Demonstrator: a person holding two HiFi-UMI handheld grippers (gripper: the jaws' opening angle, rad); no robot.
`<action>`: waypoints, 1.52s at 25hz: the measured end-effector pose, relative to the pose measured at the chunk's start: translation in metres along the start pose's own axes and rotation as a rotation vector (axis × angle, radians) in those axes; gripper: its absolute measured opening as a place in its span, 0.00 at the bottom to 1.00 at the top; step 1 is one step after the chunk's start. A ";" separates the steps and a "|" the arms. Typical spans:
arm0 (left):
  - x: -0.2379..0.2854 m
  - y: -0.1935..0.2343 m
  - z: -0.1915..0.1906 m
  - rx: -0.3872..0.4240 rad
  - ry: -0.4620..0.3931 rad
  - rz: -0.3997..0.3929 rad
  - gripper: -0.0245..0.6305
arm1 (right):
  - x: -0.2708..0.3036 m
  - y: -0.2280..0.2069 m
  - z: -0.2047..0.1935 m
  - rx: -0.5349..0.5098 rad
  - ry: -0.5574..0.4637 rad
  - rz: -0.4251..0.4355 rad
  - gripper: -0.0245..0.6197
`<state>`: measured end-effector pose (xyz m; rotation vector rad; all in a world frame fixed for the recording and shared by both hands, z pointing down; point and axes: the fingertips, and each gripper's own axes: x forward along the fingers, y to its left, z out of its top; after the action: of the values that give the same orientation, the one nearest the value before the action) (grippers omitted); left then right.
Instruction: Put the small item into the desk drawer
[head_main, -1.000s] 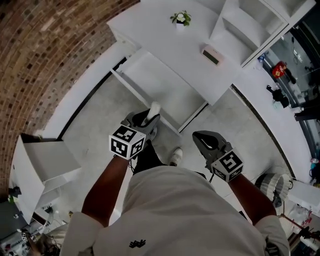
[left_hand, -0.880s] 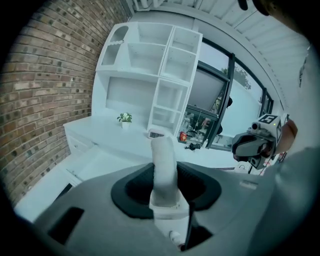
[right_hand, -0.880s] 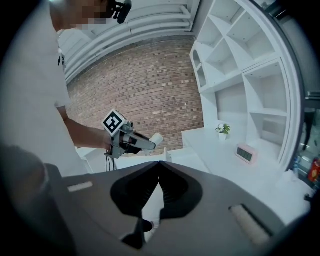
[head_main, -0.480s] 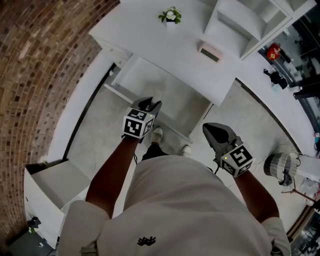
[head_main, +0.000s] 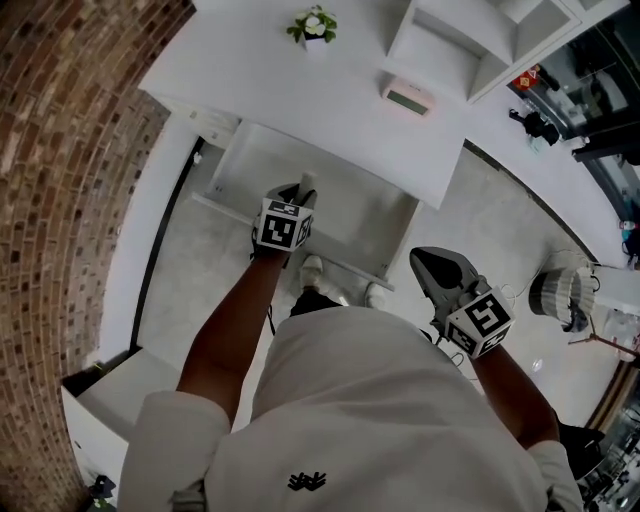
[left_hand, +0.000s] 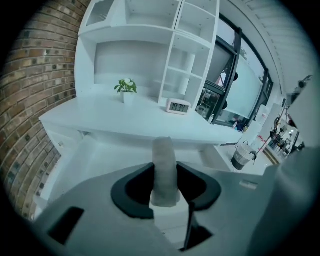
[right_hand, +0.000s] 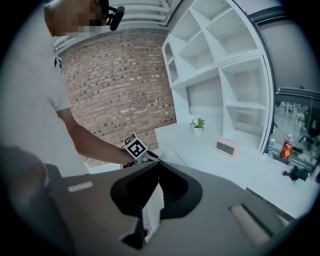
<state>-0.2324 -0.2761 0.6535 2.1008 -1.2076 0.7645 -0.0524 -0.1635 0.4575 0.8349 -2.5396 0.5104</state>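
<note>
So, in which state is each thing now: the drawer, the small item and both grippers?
Desk drawer: pulled open.
Small item: clamped upright between jaws, not yet in the drawer.
Left gripper: shut on the small item.
Right gripper: shut, empty.

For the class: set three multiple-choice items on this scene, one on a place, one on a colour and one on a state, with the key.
1. Where does the small green potted plant stand?
A. on the white desktop
B. on a chair
C. on a windowsill

2. What colour is the casing of the rectangular digital clock?
A. black
B. pink
C. green

3. What is the left claw doing?
A. standing open and empty
B. gripping the clock
C. closed on the pale cylindrical small item

Key:
1. A, the plant's pot rests on the desktop.
2. B, the casing looks pink.
3. C, the item stands pinched between its jaws.
</note>
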 end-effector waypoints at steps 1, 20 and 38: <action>0.008 0.004 -0.002 0.001 0.014 0.000 0.24 | 0.002 -0.001 0.000 0.006 0.002 -0.009 0.06; 0.108 0.018 -0.041 0.044 0.235 -0.022 0.24 | 0.005 -0.014 -0.008 0.089 0.029 -0.166 0.06; 0.145 0.018 -0.075 0.098 0.369 0.013 0.25 | -0.007 -0.035 -0.018 0.143 0.041 -0.232 0.06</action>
<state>-0.2006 -0.3083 0.8119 1.9173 -0.9987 1.1780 -0.0206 -0.1781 0.4765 1.1417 -2.3497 0.6311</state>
